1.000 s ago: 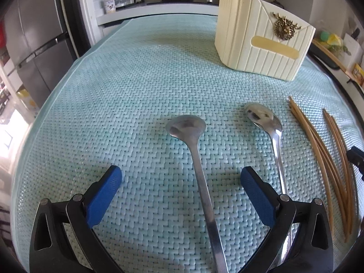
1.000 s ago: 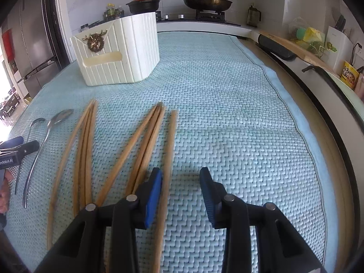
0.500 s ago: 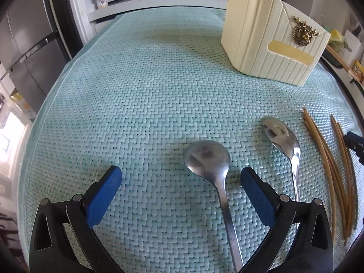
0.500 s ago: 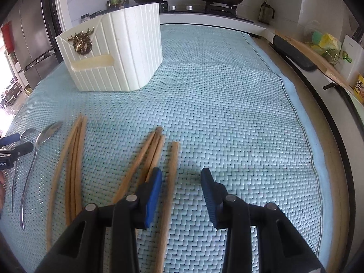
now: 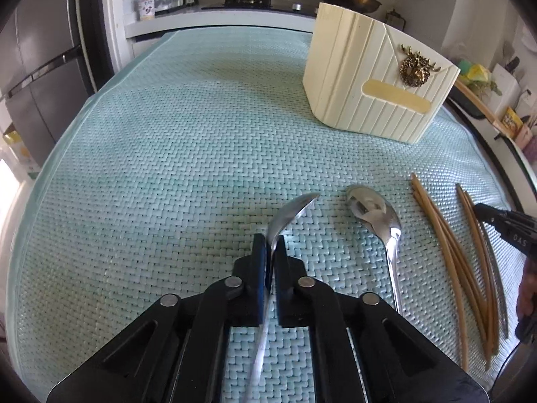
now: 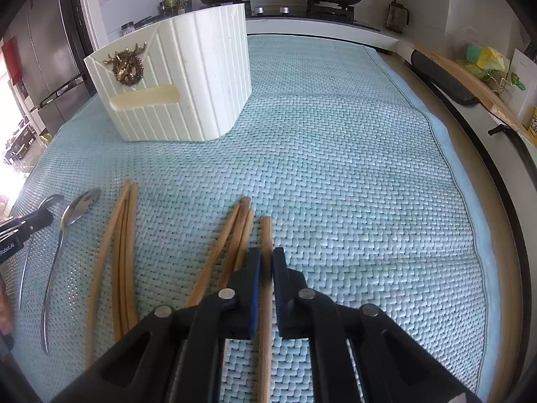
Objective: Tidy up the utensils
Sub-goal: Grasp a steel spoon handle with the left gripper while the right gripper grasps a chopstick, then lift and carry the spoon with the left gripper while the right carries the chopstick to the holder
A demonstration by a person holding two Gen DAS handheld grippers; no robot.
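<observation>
My left gripper (image 5: 272, 252) is clamped on a spoon (image 5: 292, 211), its bowl turned on edge over the blue mat (image 5: 167, 168). My right gripper (image 6: 266, 265) is pinched onto one chopstick (image 6: 266, 231) beside the others (image 6: 235, 235). The white holder (image 6: 188, 80) stands beyond.

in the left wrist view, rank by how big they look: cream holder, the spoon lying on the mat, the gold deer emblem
1. cream holder, largest by far
2. spoon lying on the mat, though it sits nearer the camera
3. gold deer emblem, smallest
</observation>
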